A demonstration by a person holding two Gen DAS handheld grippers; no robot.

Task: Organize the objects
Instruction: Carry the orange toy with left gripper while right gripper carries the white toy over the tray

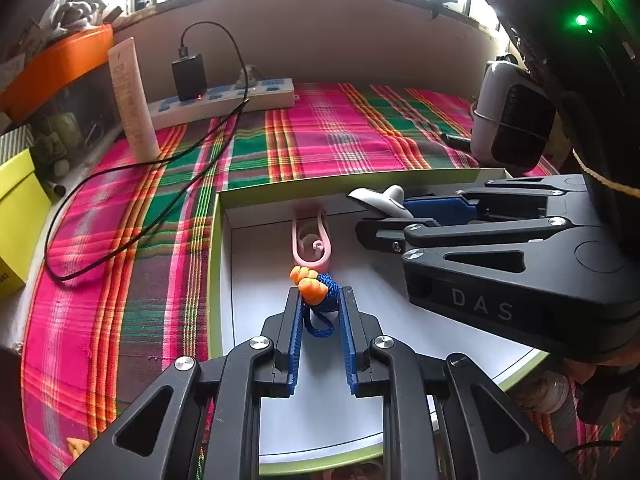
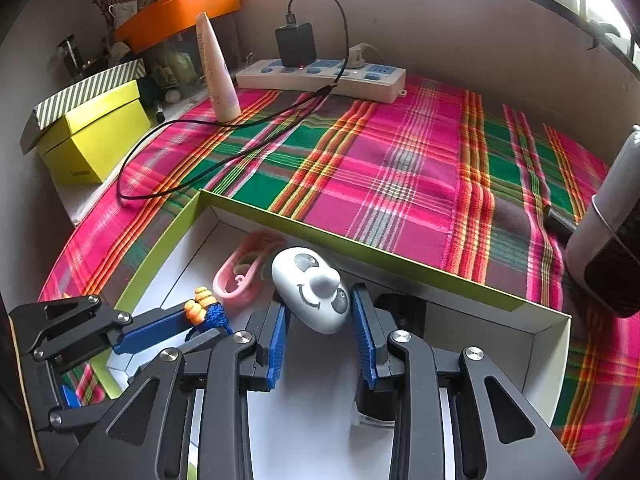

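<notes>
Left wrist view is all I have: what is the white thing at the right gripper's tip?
Observer: A rounded white toy with a drawn smile, dark eye patches and a raised nub.
Operator: Is it gripped?
Observer: Yes, the right gripper has its jaws closed on the toy's two sides.
Operator: Does the box have a right wall? That gripper hides it from me.
Observer: Yes, the box has a white-lined wall there, meeting the far wall at a corner.
</notes>
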